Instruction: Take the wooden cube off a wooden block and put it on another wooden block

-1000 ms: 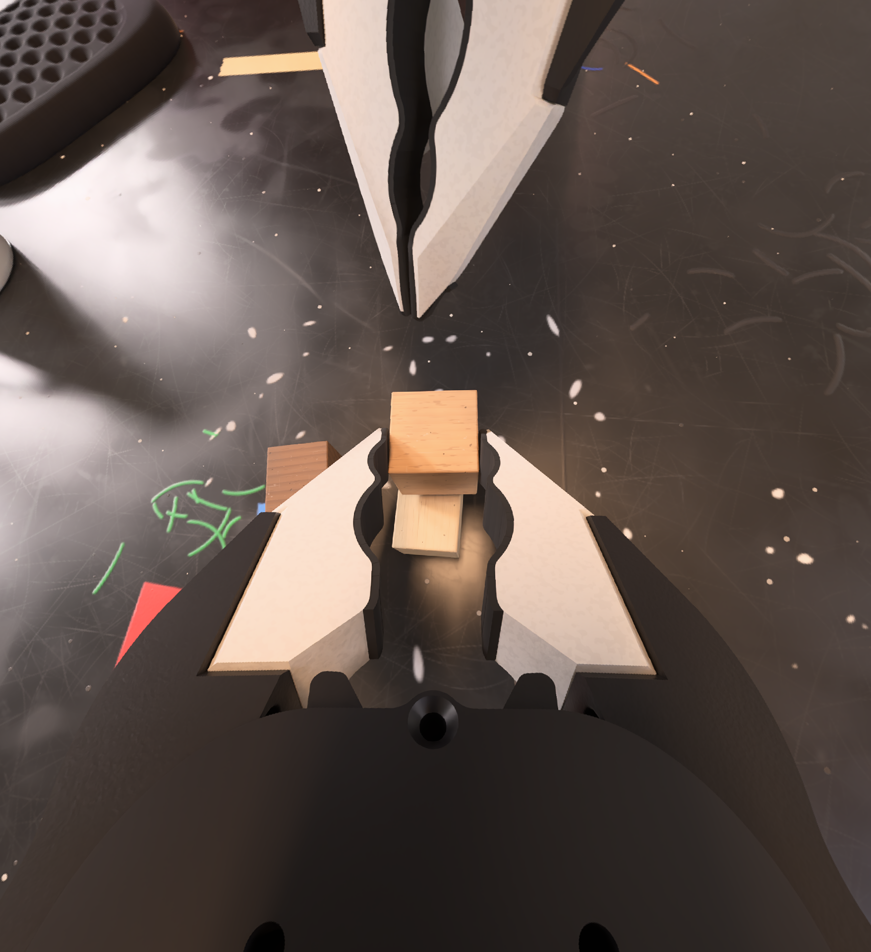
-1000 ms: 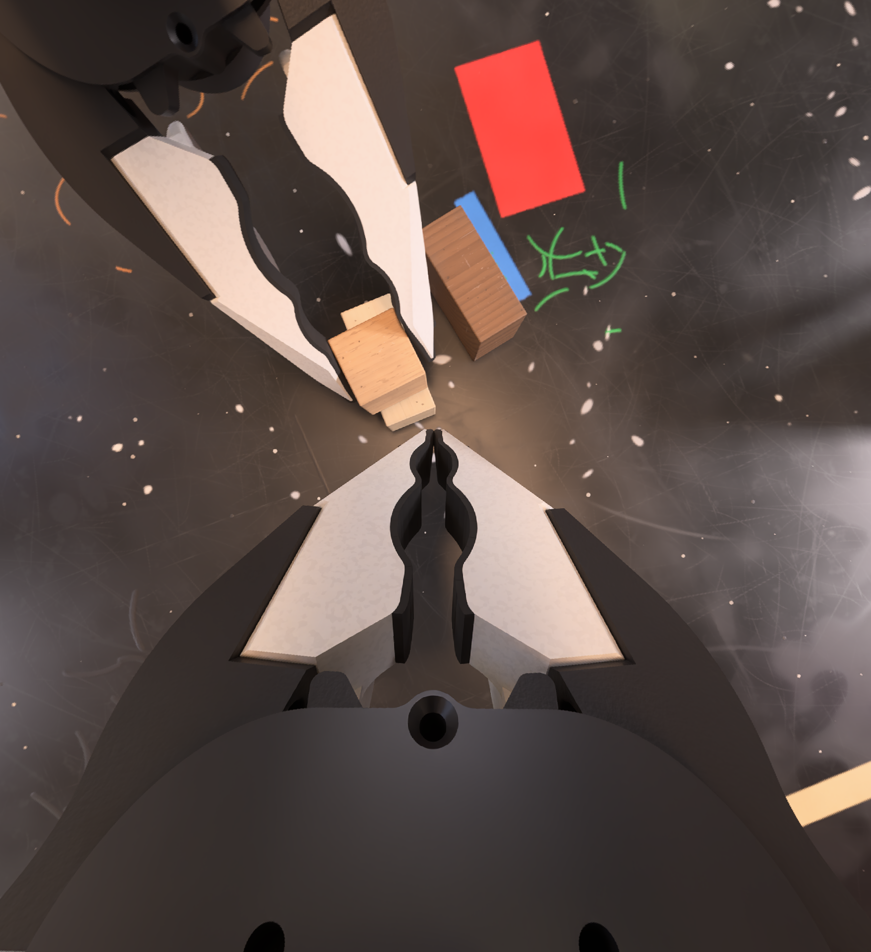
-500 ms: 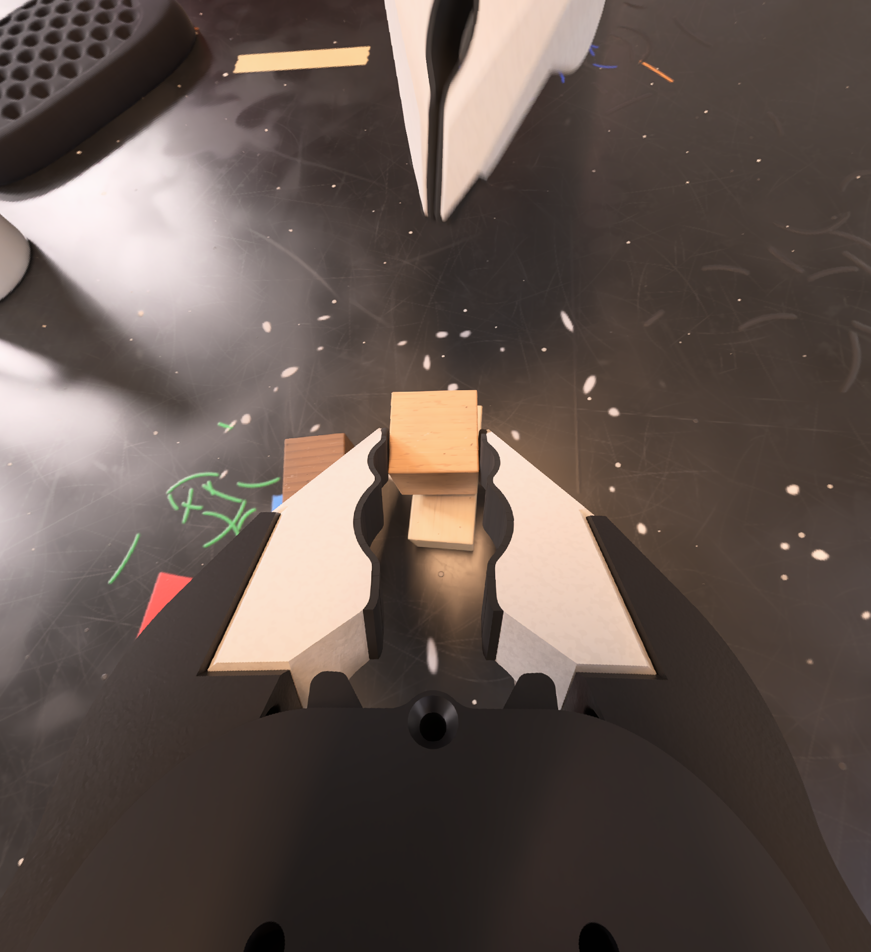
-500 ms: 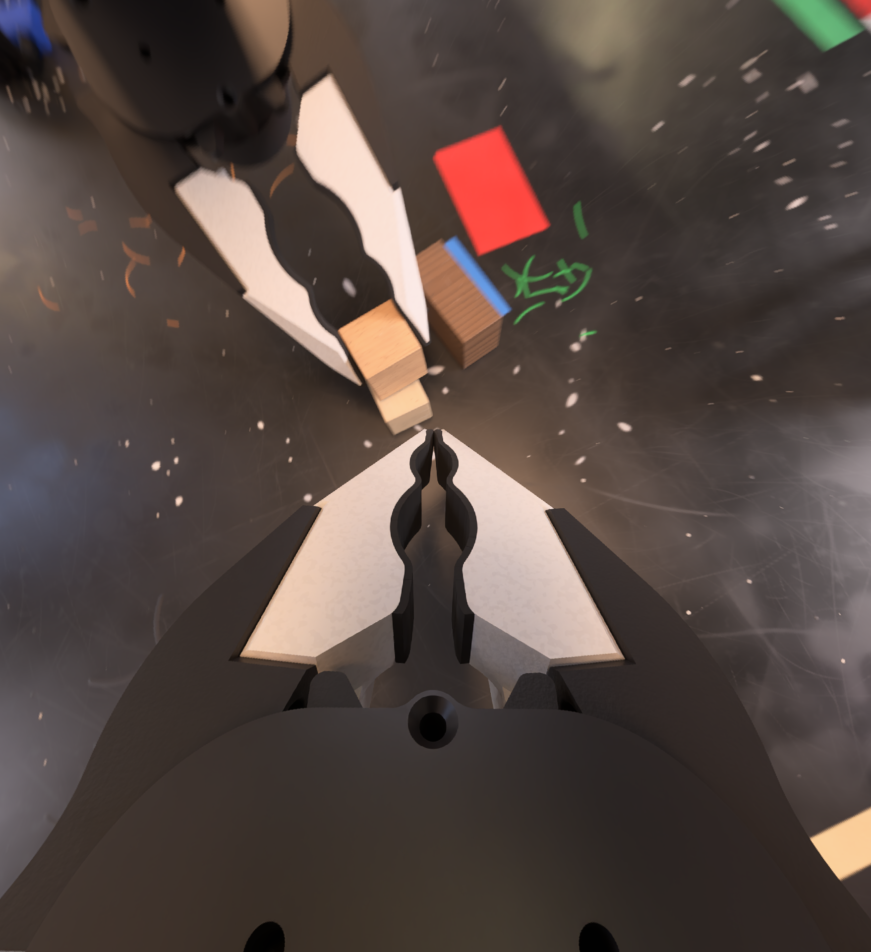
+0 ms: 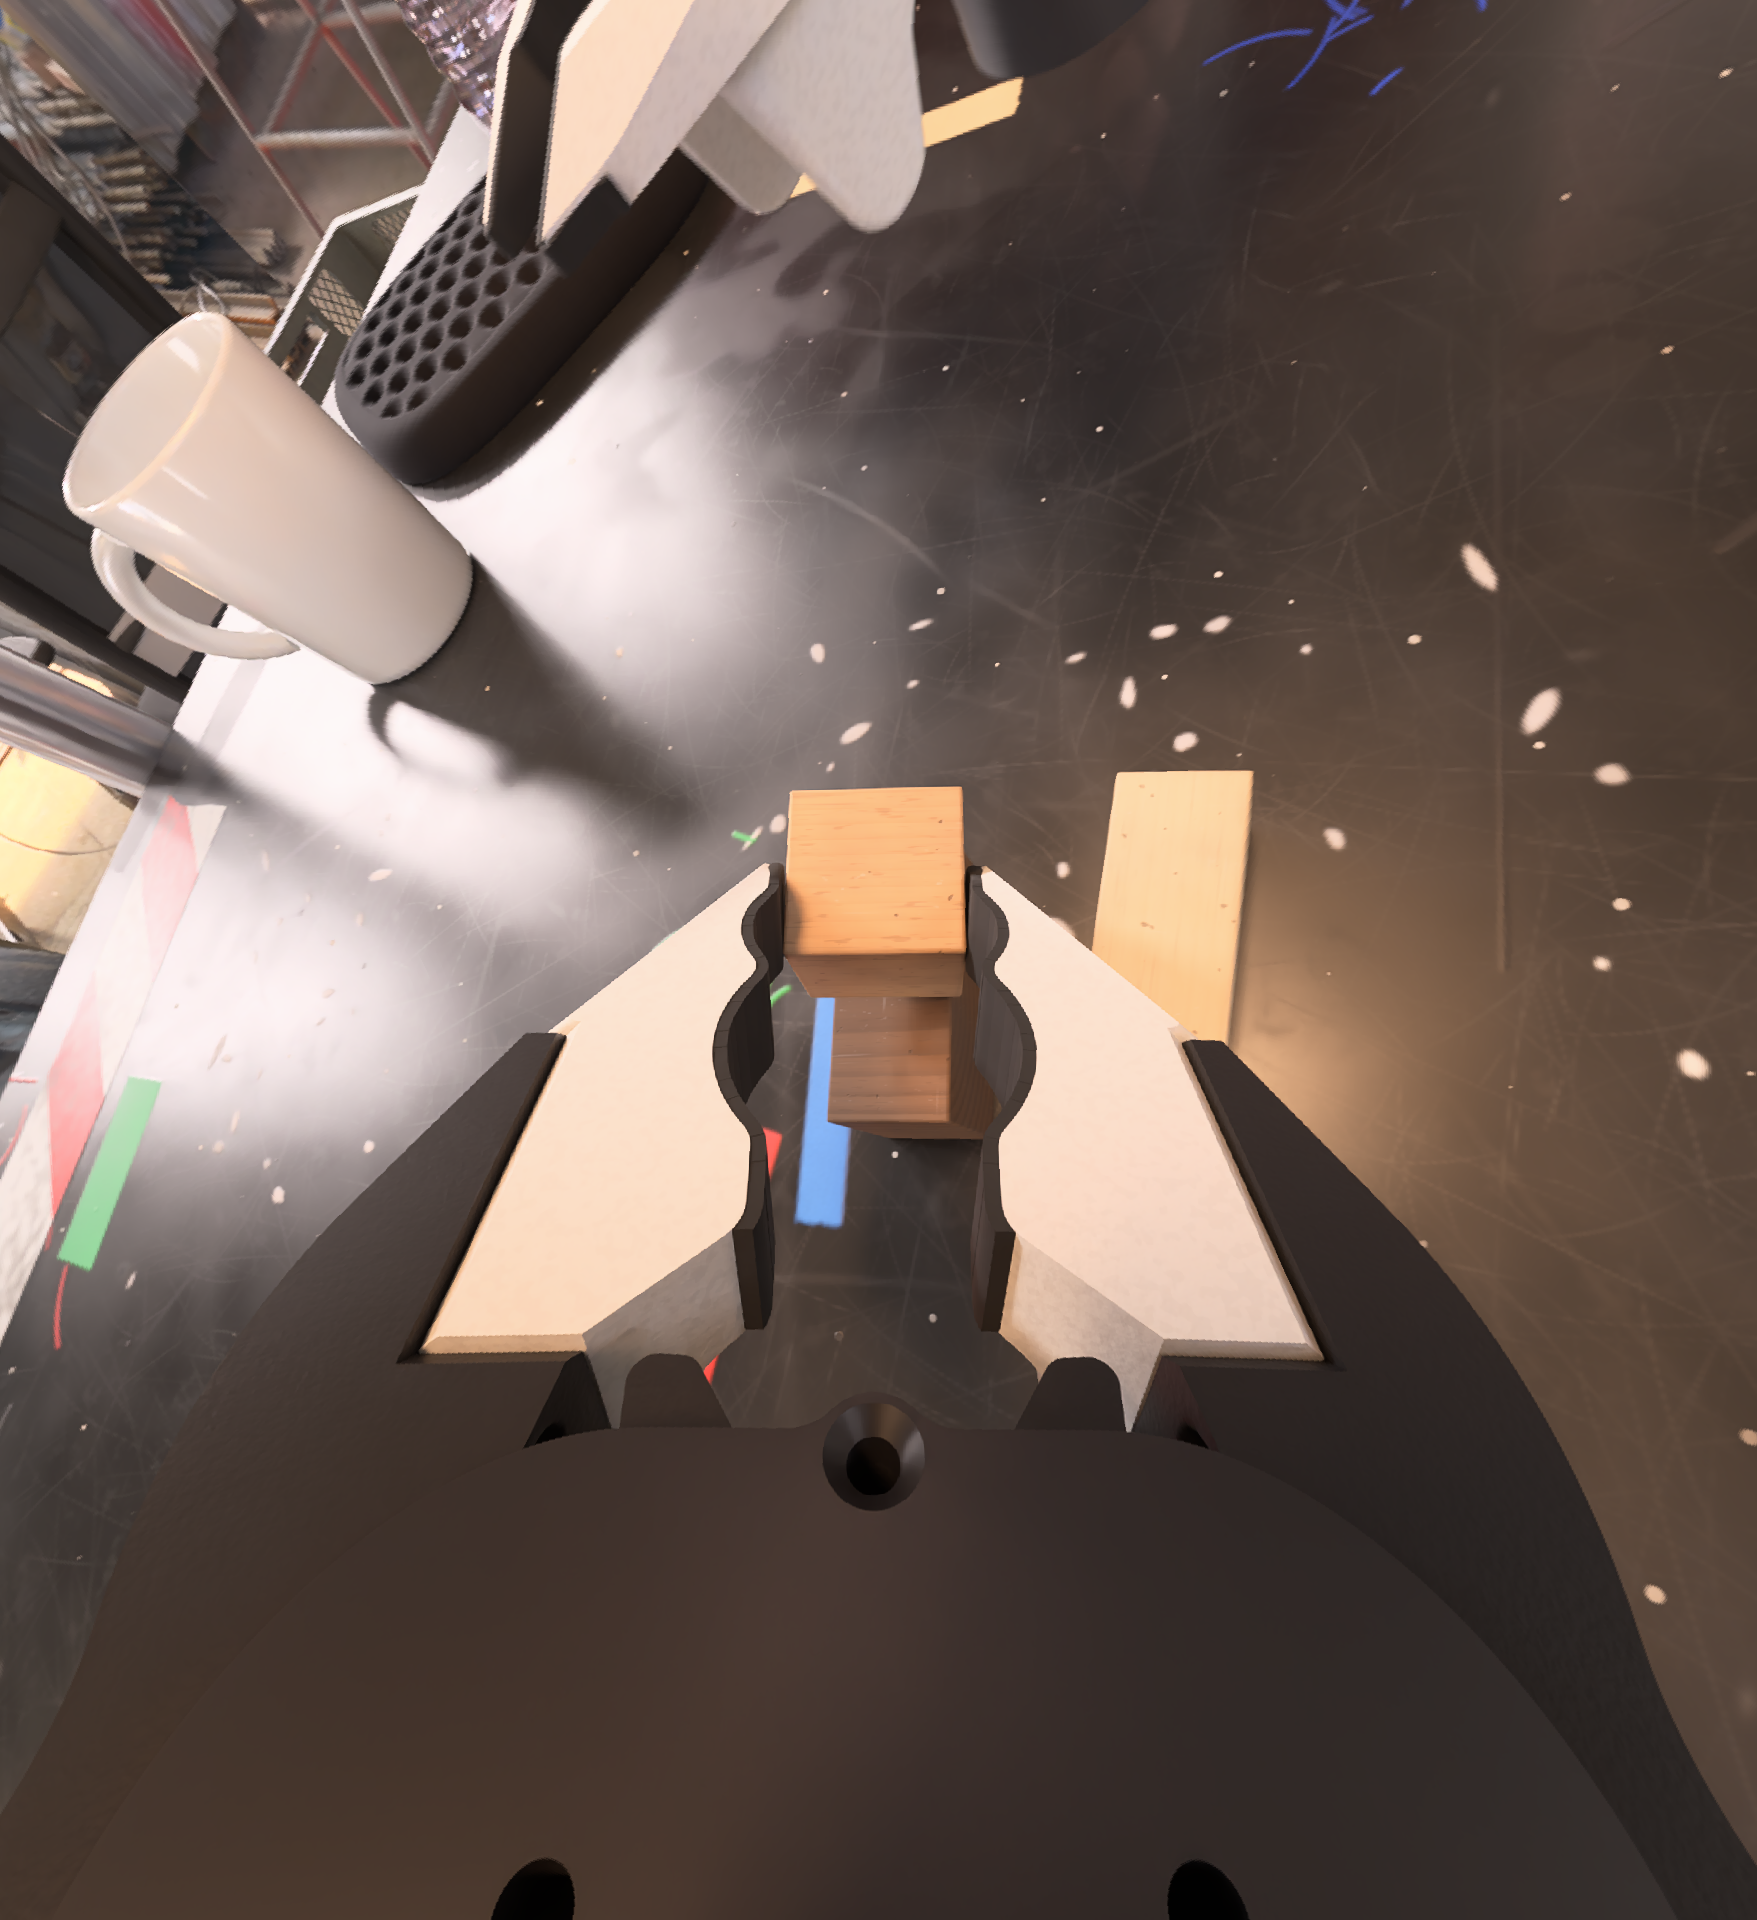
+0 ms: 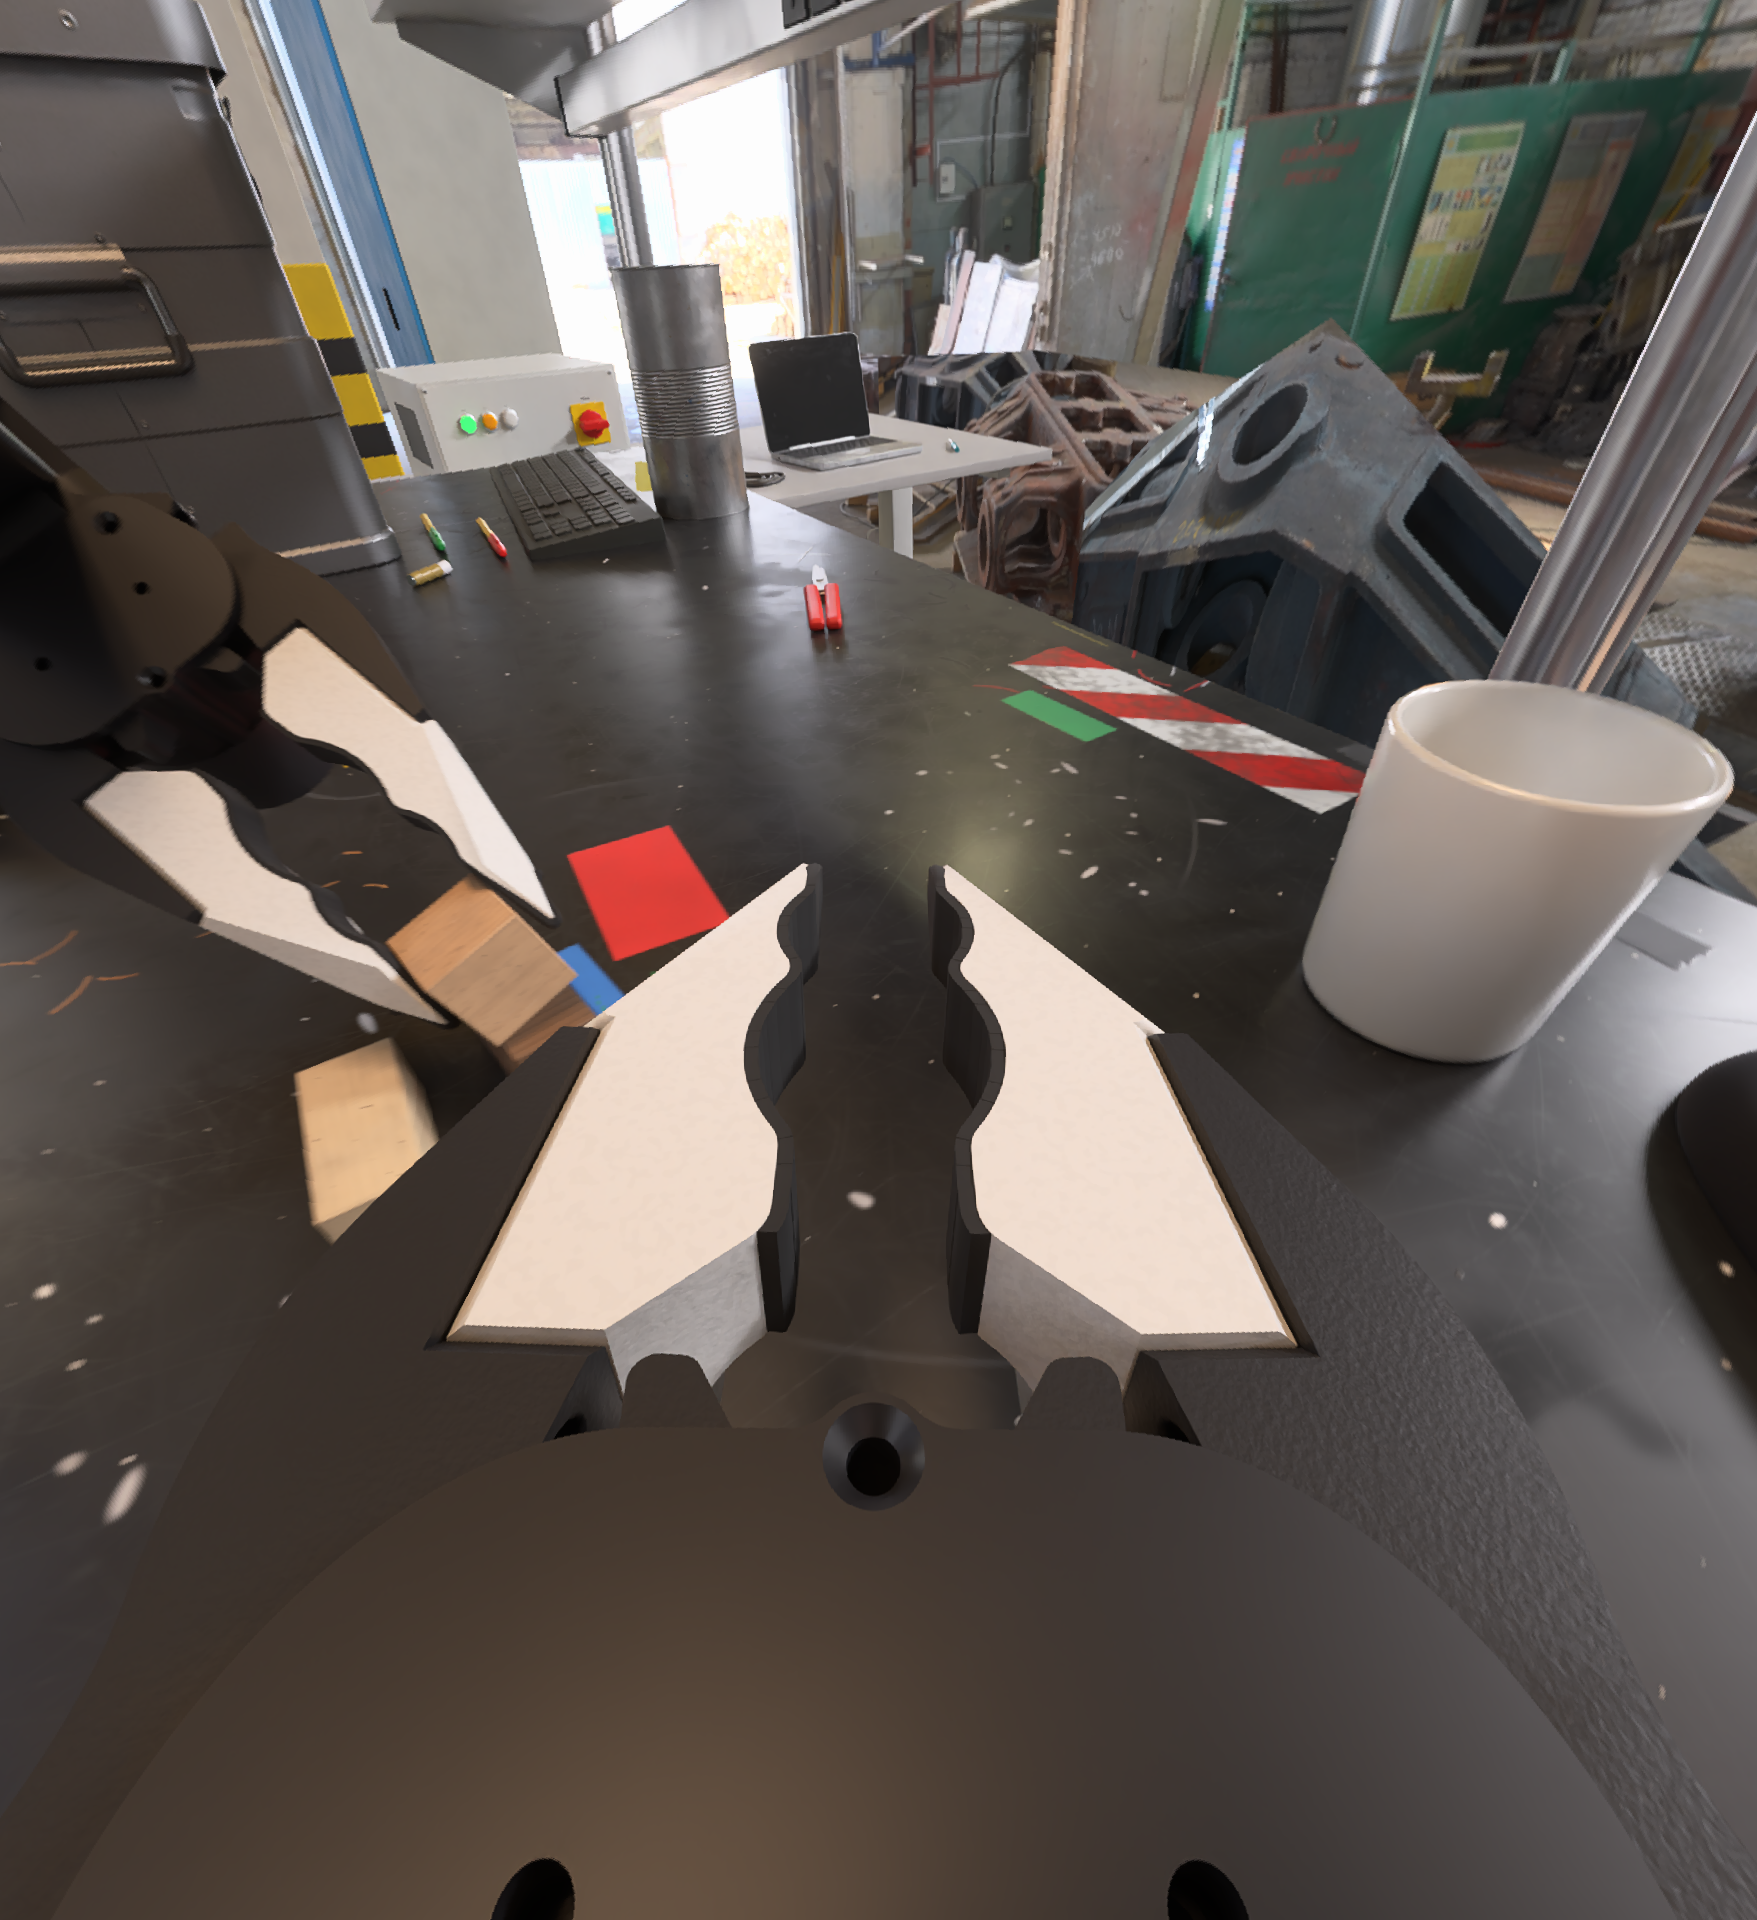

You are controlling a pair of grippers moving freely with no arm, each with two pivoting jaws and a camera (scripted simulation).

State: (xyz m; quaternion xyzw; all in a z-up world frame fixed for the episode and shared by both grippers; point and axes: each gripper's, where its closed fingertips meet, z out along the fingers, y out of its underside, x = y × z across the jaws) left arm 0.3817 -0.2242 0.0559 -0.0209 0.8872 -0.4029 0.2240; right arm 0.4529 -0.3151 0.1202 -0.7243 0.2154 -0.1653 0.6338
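My left gripper (image 5: 874, 878) is shut on the light wooden cube (image 5: 874, 883) and holds it right over the darker brown wooden block (image 5: 900, 1060). I cannot tell whether the two touch. The pale flat wooden block (image 5: 1175, 894) lies bare on the table just to the right. In the right wrist view the left gripper (image 6: 484, 961) holds the cube (image 6: 453, 925) over the brown block (image 6: 531, 1003), and the pale block (image 6: 354, 1132) lies nearer. My right gripper (image 6: 874, 878) is open and empty, raised off to the side.
A white mug (image 5: 261, 499) and a black perforated object (image 5: 458, 343) stand at the far left near the table's edge. A blue strip (image 5: 822, 1112) lies beside the brown block and a red patch (image 6: 645, 888) beyond it. A keyboard (image 6: 567, 504) and a metal cylinder (image 6: 682, 390) stand far back.
My left gripper has carried the cube off the pale block and over to the brown block. My right gripper has opened, pulled back and tilted up.
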